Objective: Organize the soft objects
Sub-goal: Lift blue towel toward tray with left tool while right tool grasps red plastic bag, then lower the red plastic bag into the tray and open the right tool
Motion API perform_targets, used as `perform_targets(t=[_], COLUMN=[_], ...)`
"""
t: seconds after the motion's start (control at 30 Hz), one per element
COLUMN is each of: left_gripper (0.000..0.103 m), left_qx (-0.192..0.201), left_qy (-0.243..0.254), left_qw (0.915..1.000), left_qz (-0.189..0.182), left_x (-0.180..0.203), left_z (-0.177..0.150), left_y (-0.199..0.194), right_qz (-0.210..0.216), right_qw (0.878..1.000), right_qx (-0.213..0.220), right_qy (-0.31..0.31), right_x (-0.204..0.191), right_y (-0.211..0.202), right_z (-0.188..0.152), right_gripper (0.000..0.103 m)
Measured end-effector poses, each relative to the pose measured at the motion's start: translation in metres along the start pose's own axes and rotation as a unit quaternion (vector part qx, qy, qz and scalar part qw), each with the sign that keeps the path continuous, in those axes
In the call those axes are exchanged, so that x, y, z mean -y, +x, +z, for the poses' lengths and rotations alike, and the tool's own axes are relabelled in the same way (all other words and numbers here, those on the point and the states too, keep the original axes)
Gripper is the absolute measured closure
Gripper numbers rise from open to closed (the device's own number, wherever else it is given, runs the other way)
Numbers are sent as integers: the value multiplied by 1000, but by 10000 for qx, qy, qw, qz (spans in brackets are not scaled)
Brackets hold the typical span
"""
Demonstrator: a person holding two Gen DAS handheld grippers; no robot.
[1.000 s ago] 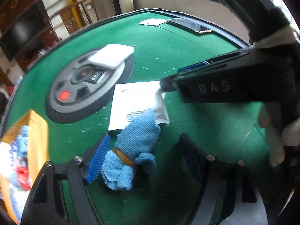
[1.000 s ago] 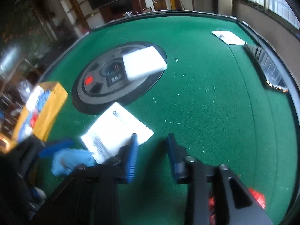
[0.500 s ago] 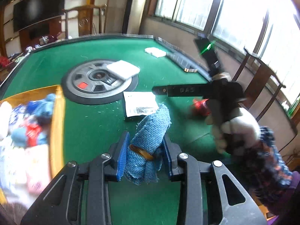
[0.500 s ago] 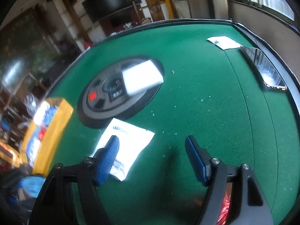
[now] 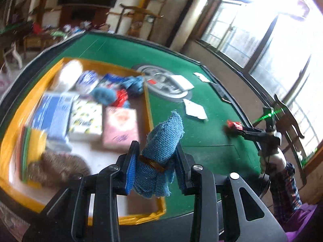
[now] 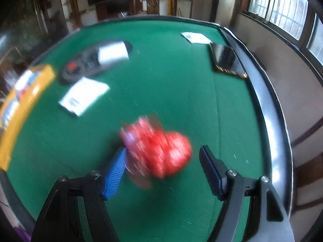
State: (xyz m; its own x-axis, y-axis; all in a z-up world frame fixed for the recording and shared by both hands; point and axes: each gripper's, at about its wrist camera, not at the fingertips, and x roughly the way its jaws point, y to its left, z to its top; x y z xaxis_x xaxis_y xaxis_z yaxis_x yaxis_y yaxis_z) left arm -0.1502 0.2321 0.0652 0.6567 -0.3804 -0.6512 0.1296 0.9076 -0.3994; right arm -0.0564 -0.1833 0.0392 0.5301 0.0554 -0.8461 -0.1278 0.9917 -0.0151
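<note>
Because the blue cloth (image 5: pixel 161 153) is bound for the yellow tray (image 5: pixel 148 109) at left, the left tongs (image 5: pixel 155 168) clench its banded, knitted roll low in the frame above the tray's near corner. The right tongs (image 6: pixel 161 167) straddle a red crinkly bundle (image 6: pixel 159 151) on the green felt bench (image 6: pixel 161 80), jaws apart, not yet pinching.

Blue cloth roll (image 5: pixel 161 141) in left claw (image 5: pixel 155 161)
</note>
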Motion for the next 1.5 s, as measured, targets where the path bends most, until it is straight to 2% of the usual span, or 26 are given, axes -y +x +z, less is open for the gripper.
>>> perform_targets(t=[0.17, 0.23, 0.3, 0.37, 0.43, 0.47, 0.53, 0.67, 0.77, 0.87, 0.97, 1.07, 1.17, 1.3, 1.4, 1.5], left_gripper=[70, 62, 48, 44, 44, 43, 43, 43, 35, 33, 33, 33, 33, 33, 33, 33], left_qx=[-493, -602, -624, -527, -426, -363, -222, 211, 605, 849, 878, 896, 984, 1060, 1045, 1050], left_qy=[-640, -727, -740, -554, -409, -384, -438, -788, -1169, -1478, -1605, -1584, -1457, -1383, -1394, -1436], left_qw=[9959, 9942, 9941, 9954, 9960, 9962, 9965, 9942, 9878, 9813, 9782, 9758, 9729, 9704, 9709, 9709], left_qz=[405, 520, 487, 582, 677, 692, 671, 704, 829, 894, 979, 1213, 1503, 1674, 1641, 1604], left_x=[-27, -28, -25, -17, -13, -12, -14, -35, -57, -75, -87, -91, -92, -95, -98, -102], left_z=[-10, -15, -18, -18, -18, -17, -16, -11, -11, -13, -20, -27, -32, -36, -37, -38], left_y=[11, 11, 10, 3, -5, -10, -19, -42, -63, -76, -80, -81, -84, -86, -87, -88], right_qz=[-125, -188, -202, -130, 5, 86, 107, 412, 723, 1182, 1801, 2496, 2966, 3212, 3300, 3446], right_qw=[9998, 9997, 9995, 9994, 9993, 9993, 9993, 9987, 9963, 9904, 9794, 9630, 9473, 9328, 9274, 9223], right_qx=[99, 151, 181, 177, 126, 125, 125, 208, 379, 523, 535, 314, 19, -245, -440, -698], right_qy=[68, -23, -169, -276, -345, -341, -335, -195, -257, -480, -739, -967, -1213, -1615, -1708, -1606], right_x=[-3, -11, -22, -28, -34, -35, -39, -46, -62, -97, -142, -197, -254, -324, -362, -384], right_y=[12, 13, 14, 16, 17, 16, 15, 0, -17, -35, -44, -42, -34, -20, -10, 5], right_z=[4, 8, 12, 14, 12, 11, 10, 9, 15, 23, 31, 37, 38, 38, 33, 33], right_gripper=[35, 35, 35, 36, 46, 55, 56, 57, 57, 57, 57, 57, 57, 56, 56, 56])
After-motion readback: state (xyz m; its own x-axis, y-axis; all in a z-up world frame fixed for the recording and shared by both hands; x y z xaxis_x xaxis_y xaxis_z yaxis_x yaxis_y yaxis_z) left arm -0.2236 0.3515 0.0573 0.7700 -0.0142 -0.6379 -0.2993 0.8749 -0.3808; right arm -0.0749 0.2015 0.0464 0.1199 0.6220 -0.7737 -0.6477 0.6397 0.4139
